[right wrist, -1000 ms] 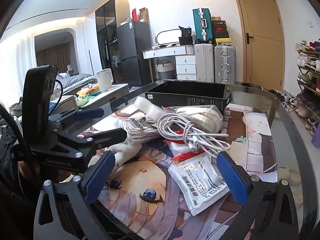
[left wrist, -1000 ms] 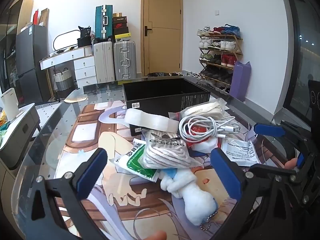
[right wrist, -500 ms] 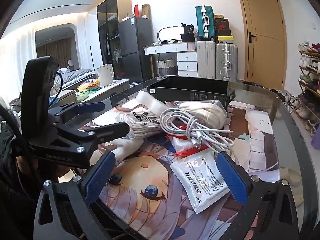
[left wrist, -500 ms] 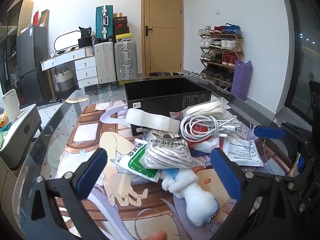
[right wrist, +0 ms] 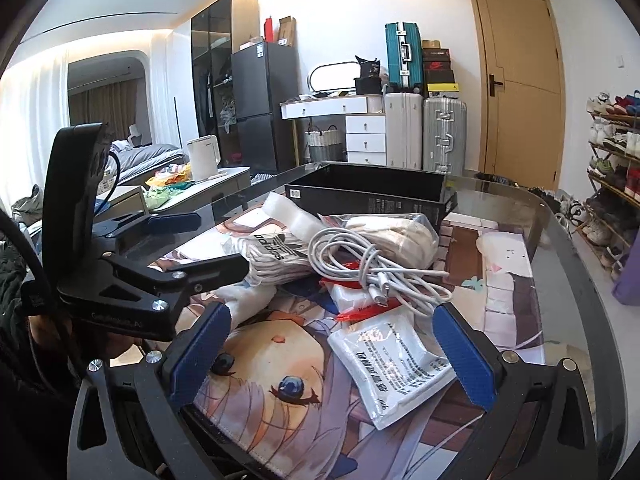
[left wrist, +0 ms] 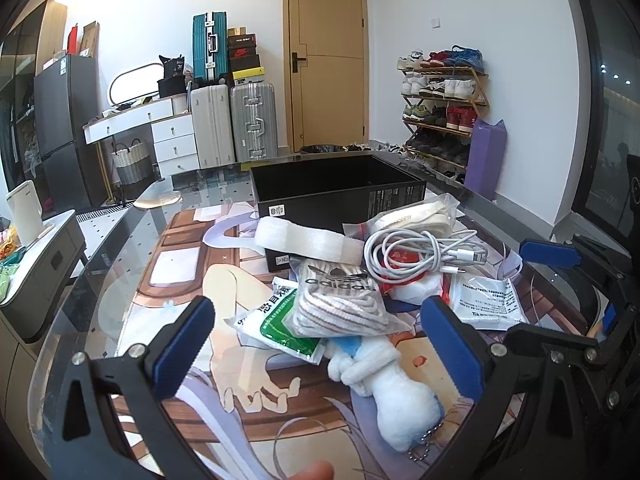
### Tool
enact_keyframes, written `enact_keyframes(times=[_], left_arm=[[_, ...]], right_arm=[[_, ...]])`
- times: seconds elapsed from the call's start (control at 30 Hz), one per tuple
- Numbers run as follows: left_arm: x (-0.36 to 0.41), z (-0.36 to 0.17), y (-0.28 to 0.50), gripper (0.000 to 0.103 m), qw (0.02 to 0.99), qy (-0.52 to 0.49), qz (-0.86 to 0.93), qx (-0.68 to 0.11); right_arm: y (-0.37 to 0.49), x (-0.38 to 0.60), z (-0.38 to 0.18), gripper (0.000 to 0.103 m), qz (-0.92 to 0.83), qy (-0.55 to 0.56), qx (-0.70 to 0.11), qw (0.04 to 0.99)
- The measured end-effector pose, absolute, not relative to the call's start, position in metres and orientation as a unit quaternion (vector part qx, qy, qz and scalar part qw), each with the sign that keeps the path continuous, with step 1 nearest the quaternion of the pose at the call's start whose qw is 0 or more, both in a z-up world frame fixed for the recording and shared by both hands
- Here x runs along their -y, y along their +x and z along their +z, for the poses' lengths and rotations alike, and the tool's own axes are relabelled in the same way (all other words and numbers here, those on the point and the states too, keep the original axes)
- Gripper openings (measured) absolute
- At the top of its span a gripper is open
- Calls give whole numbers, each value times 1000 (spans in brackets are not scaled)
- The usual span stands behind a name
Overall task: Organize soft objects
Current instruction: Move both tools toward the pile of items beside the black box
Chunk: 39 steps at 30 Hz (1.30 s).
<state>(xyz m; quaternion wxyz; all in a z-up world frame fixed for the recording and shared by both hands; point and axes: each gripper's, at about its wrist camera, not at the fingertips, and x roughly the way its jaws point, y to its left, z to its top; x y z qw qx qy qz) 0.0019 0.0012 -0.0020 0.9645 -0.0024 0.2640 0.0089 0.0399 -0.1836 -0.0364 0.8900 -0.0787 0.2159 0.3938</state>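
A heap of soft things lies on the printed mat in front of an open black box (left wrist: 336, 188) (right wrist: 372, 190). It holds a bagged pair of adidas socks (left wrist: 340, 300) (right wrist: 272, 254), a white plush toy (left wrist: 396, 392), a green-and-white packet (left wrist: 276, 320), a white foam strip (left wrist: 308, 240), a bag of cream cloth (left wrist: 416, 216) (right wrist: 396, 232), a coiled white cable (left wrist: 412, 252) (right wrist: 360, 264) and a white printed sachet (left wrist: 488, 300) (right wrist: 396, 364). My left gripper (left wrist: 316, 344) is open and empty above the socks and plush. My right gripper (right wrist: 328, 352) is open and empty over the sachet.
The glass table (left wrist: 100, 280) has its curved edge at the left and its far right edge (right wrist: 568, 280) by a shoe rack (left wrist: 444, 104). A cabinet with a kettle (right wrist: 204, 156) stands left. Suitcases (left wrist: 232, 120) and a door stand behind.
Both grippers have shifted slightly toward the heap; the right view has dipped a little lower. Both stay open and nothing on the table has moved.
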Motion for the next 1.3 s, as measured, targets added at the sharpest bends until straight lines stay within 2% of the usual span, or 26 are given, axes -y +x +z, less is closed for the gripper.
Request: enact_keyframes(times=[1.3], left_arm=[[-6, -7, 5, 103, 960, -17, -2, -280]], right_arm=[[57, 198, -44, 103, 365, -46, -247, 896]])
